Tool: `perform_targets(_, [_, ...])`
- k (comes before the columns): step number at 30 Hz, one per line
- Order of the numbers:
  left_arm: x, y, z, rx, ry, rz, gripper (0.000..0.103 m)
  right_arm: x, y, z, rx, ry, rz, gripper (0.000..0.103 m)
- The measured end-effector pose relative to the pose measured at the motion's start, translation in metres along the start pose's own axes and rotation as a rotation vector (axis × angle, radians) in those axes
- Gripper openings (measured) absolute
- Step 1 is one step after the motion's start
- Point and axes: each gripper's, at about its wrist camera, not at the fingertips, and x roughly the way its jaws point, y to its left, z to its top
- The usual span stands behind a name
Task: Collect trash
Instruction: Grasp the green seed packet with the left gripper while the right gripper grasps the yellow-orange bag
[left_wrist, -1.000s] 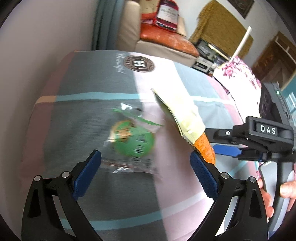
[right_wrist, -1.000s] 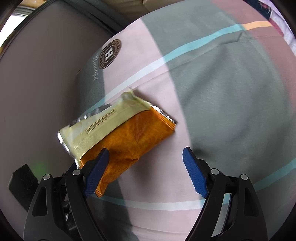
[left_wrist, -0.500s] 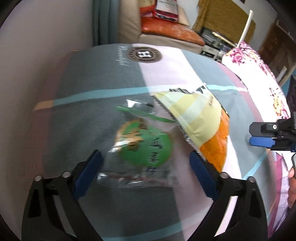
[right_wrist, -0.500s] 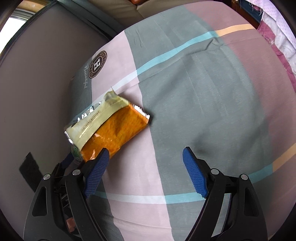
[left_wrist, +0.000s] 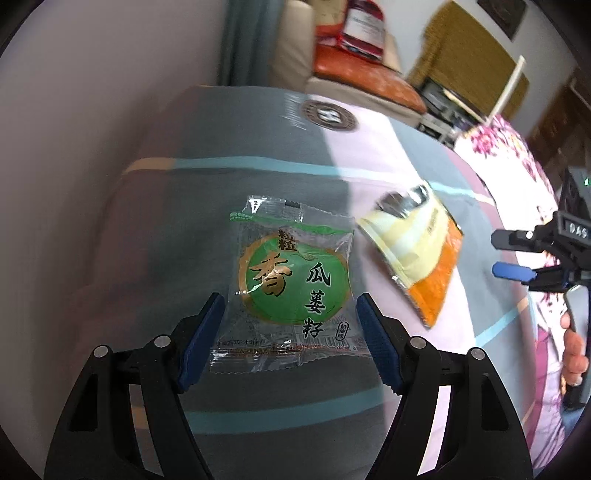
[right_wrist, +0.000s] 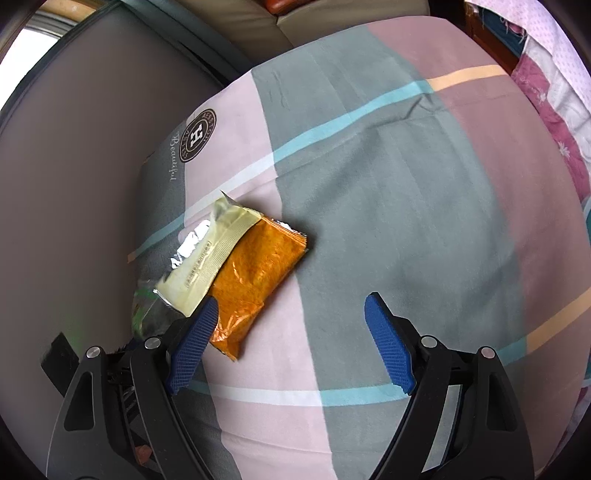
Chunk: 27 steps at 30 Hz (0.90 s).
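A clear wrapper with a green round label (left_wrist: 291, 284) lies flat on the checked bedsheet (left_wrist: 229, 206). My left gripper (left_wrist: 290, 332) straddles its near end. The jaws are closing, with the blue pads at the wrapper's two side edges, and the film is not crumpled. To its right lies a yellow-and-orange foil packet (left_wrist: 421, 258). My right gripper (left_wrist: 496, 252) hovers open beyond that packet. In the right wrist view the right gripper (right_wrist: 291, 332) has only bare sheet between its fingers. The packet (right_wrist: 240, 269) lies by its left finger, and the green wrapper (right_wrist: 147, 306) peeks out behind.
A grey wall (left_wrist: 92, 147) borders the bed on the left. A sofa with an orange cushion (left_wrist: 362, 77) and a red bag (left_wrist: 364, 29) stands beyond the bed's far end. A floral quilt (left_wrist: 506, 147) lies at the right. A hand (left_wrist: 574, 354) holds the right gripper's handle.
My left gripper has moved in over the green wrapper and its jaws have narrowed around it. The right gripper has drawn back to the right, away from the foil packet.
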Motion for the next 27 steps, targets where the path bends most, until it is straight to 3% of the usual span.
perform_targets(11, [-0.003,0.019,0.014,-0.034,-0.03,-0.024,0.074,0.043,0.033,0.015,-0.013,0.013,-0.017,0.078])
perform_targets(21, [0.013,-0.007,0.016,0.033,0.006,-0.077,0.074,0.044,0.046,0.001,-0.062,-0.105,-0.048,0.078])
perform_targets(27, [0.028,-0.03,0.009,0.088,0.051,-0.097,0.074,0.044,0.043,0.006,-0.069,-0.085,-0.002,0.059])
